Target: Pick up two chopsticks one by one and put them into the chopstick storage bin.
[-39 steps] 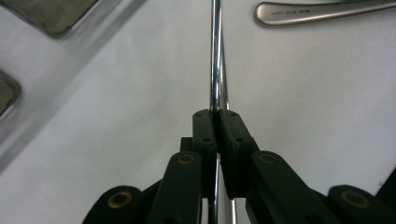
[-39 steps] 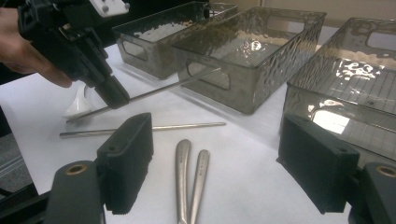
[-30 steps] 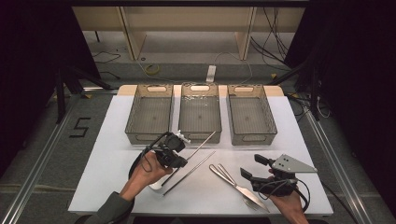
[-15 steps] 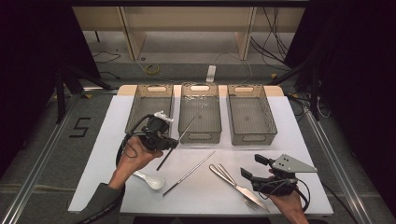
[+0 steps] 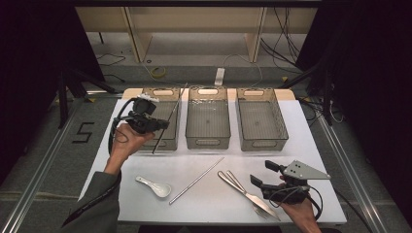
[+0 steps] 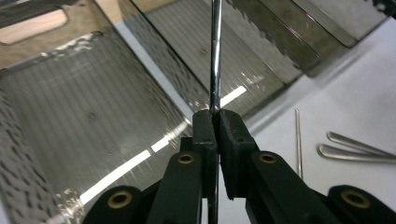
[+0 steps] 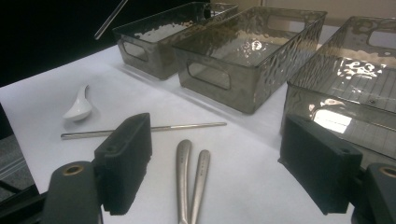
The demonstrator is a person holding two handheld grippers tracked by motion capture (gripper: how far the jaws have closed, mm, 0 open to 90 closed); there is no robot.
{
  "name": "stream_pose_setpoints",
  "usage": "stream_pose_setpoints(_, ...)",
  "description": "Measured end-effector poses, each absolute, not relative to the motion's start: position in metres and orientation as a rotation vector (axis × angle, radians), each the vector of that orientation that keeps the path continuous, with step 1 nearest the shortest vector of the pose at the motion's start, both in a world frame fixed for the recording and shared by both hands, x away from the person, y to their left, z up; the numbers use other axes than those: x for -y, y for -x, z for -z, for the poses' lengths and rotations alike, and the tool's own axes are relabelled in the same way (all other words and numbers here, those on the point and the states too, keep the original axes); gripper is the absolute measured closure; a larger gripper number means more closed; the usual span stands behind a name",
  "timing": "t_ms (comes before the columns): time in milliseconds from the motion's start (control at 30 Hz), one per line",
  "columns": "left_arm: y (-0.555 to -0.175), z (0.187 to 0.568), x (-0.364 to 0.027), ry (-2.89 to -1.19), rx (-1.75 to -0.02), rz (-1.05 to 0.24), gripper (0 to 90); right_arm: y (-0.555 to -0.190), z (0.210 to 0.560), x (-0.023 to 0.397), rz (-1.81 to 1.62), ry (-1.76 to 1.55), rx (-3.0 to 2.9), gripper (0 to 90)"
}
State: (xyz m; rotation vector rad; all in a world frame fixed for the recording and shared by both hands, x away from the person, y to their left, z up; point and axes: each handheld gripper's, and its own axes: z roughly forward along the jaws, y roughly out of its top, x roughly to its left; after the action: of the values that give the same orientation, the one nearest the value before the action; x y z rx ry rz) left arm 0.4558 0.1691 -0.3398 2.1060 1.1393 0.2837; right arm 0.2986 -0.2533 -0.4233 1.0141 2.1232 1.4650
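Note:
My left gripper (image 5: 164,124) is shut on a thin metal chopstick (image 5: 171,116) and holds it in the air over the left clear bin (image 5: 167,144). The left gripper view has the jaws (image 6: 216,116) pinched on the chopstick (image 6: 215,56), which runs up over the bin's ribbed floor (image 6: 84,116). A second chopstick (image 5: 197,180) lies on the white table in front of the bins. My right gripper (image 5: 261,173) rests low at the front right, open, beside two metal cutlery pieces (image 5: 245,191). Its wide jaws (image 7: 222,163) straddle their handles (image 7: 191,182) without touching.
A middle bin (image 5: 208,142) and a right bin (image 5: 262,144) stand beside the left one along the table's back. A white ceramic spoon (image 5: 154,187) lies at the front left. Bare table stretches between the bins and the loose cutlery.
My left gripper has lifted the chopstick off the table and carried it back and left, over the left bin. The right gripper has stayed put.

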Motion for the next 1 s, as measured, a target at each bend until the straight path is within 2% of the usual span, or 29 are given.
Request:
stream_pose_setpoints(567, -0.501, 0.337, -0.197, -2.018, -1.253, -0.378, 85.0, -0.298, 0.423, 0.253, -1.478, -1.008, -2.132, 25.3)
stream_pose_setpoints(1000, -0.522, 0.352, -0.210, -2.002, -1.321, -0.400, 85.0, -0.298, 0.424, 0.252, -1.479, -1.011, -2.140, 25.2)
